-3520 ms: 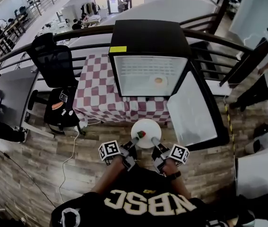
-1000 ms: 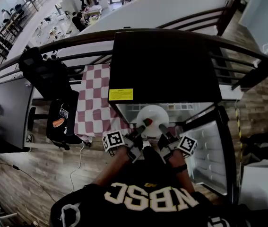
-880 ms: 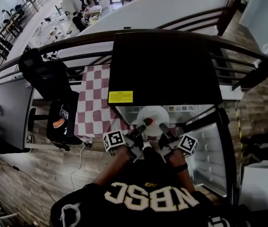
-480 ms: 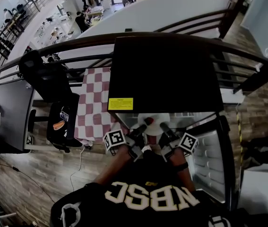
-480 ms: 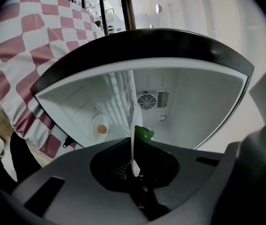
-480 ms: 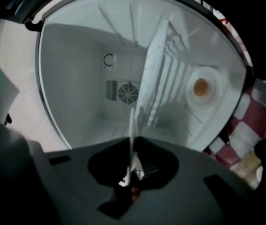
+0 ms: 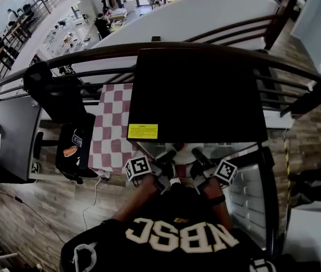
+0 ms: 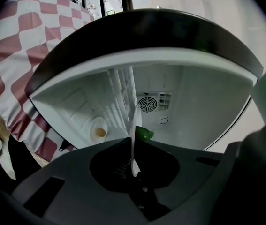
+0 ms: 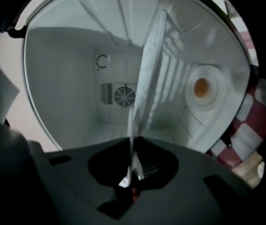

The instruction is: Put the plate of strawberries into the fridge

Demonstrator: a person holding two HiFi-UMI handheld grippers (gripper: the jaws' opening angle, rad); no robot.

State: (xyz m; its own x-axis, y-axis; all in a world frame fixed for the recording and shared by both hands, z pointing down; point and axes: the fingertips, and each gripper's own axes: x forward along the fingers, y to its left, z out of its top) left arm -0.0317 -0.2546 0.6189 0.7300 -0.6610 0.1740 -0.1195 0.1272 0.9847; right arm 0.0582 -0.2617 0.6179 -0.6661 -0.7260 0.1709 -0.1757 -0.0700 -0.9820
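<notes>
In the head view my left gripper (image 7: 168,154) and right gripper (image 7: 195,153) each hold one side of the white plate (image 7: 183,151). The plate reaches into the open black fridge (image 7: 197,89), whose top hides most of it. In the left gripper view the plate's rim (image 8: 133,125) runs edge-on between the shut jaws of the left gripper (image 8: 133,146), with a strawberry's green leaves (image 8: 145,134) just beyond. The right gripper view shows the plate (image 9: 148,74) edge-on, clamped in the right gripper (image 9: 133,149), inside the white fridge interior (image 9: 72,69).
A small dish with something orange (image 9: 202,88) sits inside the fridge on the wire shelf (image 9: 175,74). A fan grille (image 8: 148,103) is on the back wall. The fridge door (image 7: 251,194) hangs open at the right. A checked tablecloth (image 7: 110,129) and a black chair (image 7: 64,101) are at the left.
Both grippers have carried the plate forward into the fridge opening. The fridge's top now covers most of the plate, and the strawberry no longer shows from above.
</notes>
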